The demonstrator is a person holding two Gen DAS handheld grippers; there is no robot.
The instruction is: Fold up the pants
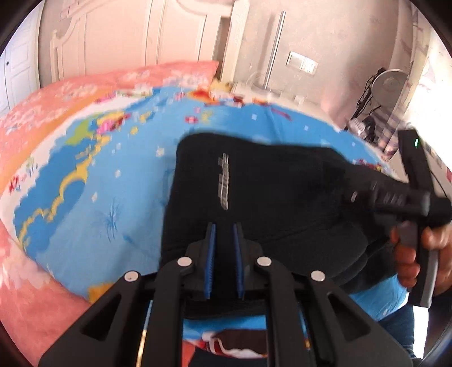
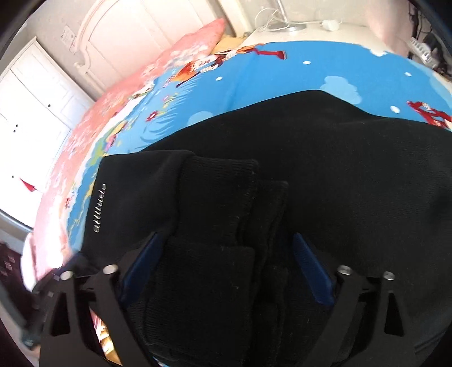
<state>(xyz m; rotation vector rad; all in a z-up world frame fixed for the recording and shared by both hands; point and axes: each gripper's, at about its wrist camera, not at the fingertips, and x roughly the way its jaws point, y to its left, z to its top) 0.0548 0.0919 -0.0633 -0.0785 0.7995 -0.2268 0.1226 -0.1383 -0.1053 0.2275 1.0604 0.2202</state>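
Bedding filled both views: a blue cartoon-print sheet (image 1: 118,175) covered the bed, its pattern showing clouds, flowers and red-dressed figures. Pink floral quilt (image 1: 36,113) lay along the sheet's edge from 7 to 11 o'clock in the left wrist view. Cream headboard (image 1: 127,36) stood at 12 o'clock behind it. White wardrobe doors (image 2: 31,93) sat at 9 o'clock in the right wrist view. Wall switch plate (image 1: 301,63) was at 1 o'clock on a pale wall, with a round fan (image 1: 391,82) at 2 o'clock. White lamp base (image 2: 295,26) and cord were at 12 o'clock in the right wrist view.

Black pants (image 1: 268,197) lay partly folded on the sheet, at centre in both views, ribbed cuffs layered on top in the right wrist view. Silver lettering (image 2: 99,209) on the pants read roughly "attitude", sharp in the right view, blurred in the left. No containers were visible.

Left gripper (image 1: 224,242) had its blue pads close together with a narrow gap, dark fabric showing in that gap; whether the pads pinched it could not be told. Right gripper (image 2: 226,265) had its fingers spread wide over the folded layers, pads not pressing the cloth. In the left wrist view the right gripper sat at 3 o'clock, a hand (image 1: 415,254) wrapped round its handle.
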